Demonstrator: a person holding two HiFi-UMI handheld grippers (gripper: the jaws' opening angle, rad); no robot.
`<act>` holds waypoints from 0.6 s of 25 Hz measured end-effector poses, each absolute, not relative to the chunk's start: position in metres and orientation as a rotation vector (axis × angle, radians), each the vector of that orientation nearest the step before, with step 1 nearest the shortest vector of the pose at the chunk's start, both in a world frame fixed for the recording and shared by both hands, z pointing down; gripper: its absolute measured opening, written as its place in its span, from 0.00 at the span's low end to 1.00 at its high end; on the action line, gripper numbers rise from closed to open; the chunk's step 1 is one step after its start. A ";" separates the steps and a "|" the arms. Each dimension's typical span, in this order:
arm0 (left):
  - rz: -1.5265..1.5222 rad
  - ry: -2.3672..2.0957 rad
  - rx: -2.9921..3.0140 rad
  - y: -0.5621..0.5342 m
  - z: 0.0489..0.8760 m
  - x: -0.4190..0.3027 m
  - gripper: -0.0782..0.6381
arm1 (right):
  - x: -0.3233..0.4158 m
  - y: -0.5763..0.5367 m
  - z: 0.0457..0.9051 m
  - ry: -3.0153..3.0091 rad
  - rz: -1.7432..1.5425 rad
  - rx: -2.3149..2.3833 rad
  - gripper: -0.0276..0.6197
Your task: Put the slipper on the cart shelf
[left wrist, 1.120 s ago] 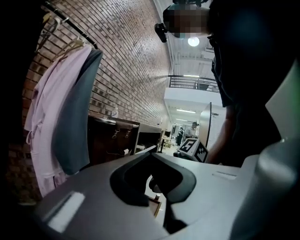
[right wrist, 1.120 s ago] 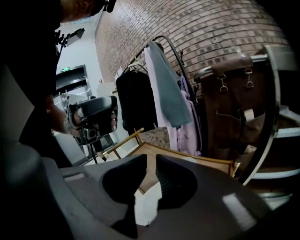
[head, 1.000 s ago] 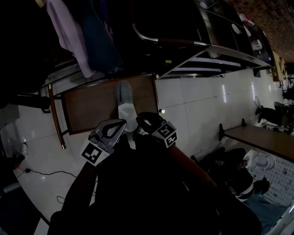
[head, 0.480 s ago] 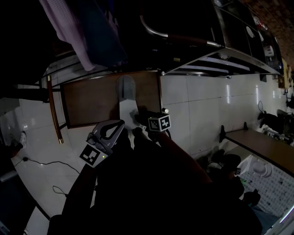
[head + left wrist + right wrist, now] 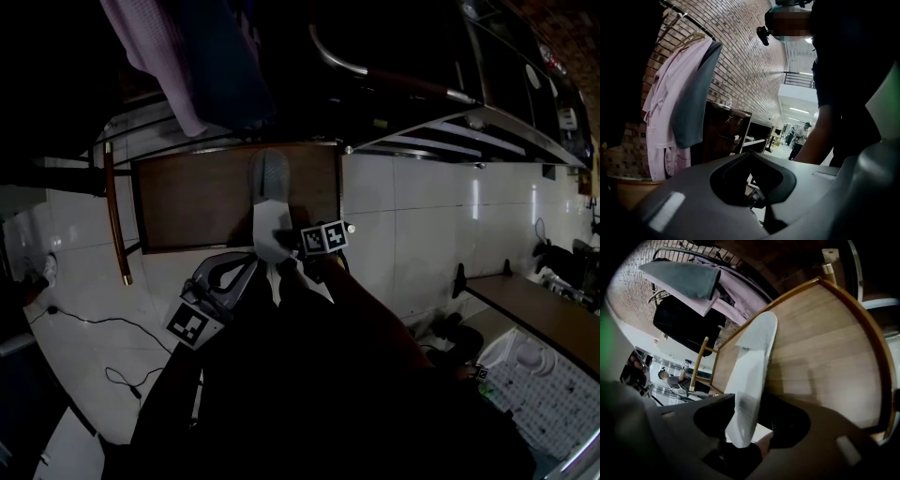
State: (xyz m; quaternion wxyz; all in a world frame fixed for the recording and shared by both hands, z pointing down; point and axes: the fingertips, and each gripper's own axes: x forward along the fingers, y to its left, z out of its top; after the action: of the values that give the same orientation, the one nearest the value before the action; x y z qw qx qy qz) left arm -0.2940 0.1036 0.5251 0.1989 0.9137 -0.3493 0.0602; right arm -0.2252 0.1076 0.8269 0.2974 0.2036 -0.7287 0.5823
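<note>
Wood of a brown cart shelf (image 5: 187, 206) with a metal rim sits above white floor tiles (image 5: 412, 216). A white flat slipper (image 5: 270, 211) lies along it, toe far, heel over the near edge. Only the right gripper view shows that heel between the jaws of the right gripper (image 5: 750, 427), which have just been opening and stand clear of it. The left gripper view adds a brick wall (image 5: 750, 56), unseen from the head. The left gripper (image 5: 754, 192) is pressed together, empty

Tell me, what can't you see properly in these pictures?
Slipper heel: head view, partly behind the right tongs, whose jaws just opened around it.
Far-off person: right gripper view, too small.
White patterned thing: head view, cut off by the lower right edge.
</note>
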 end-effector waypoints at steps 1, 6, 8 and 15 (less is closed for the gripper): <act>0.173 -0.981 2.550 0.105 0.526 -0.296 0.11 | -0.227 0.108 0.828 -1.934 1.555 0.538 0.37; 0.183 -1.009 2.525 0.110 0.530 -0.305 0.11 | -0.237 0.110 0.820 -1.948 1.666 0.498 0.21; 0.183 -1.012 2.526 0.111 0.530 -0.306 0.11 | -0.240 0.109 0.812 -1.972 1.702 0.481 0.17; 0.181 -1.005 2.553 0.114 0.523 -0.303 0.11 | -0.230 0.106 0.779 -2.117 1.524 0.487 0.14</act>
State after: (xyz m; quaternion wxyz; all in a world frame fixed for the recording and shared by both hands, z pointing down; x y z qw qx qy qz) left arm -0.3034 0.1135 0.5231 0.1950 0.9107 -0.3585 0.0645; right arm -0.2302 0.1056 0.7787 0.2414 0.1780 -0.7743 0.5573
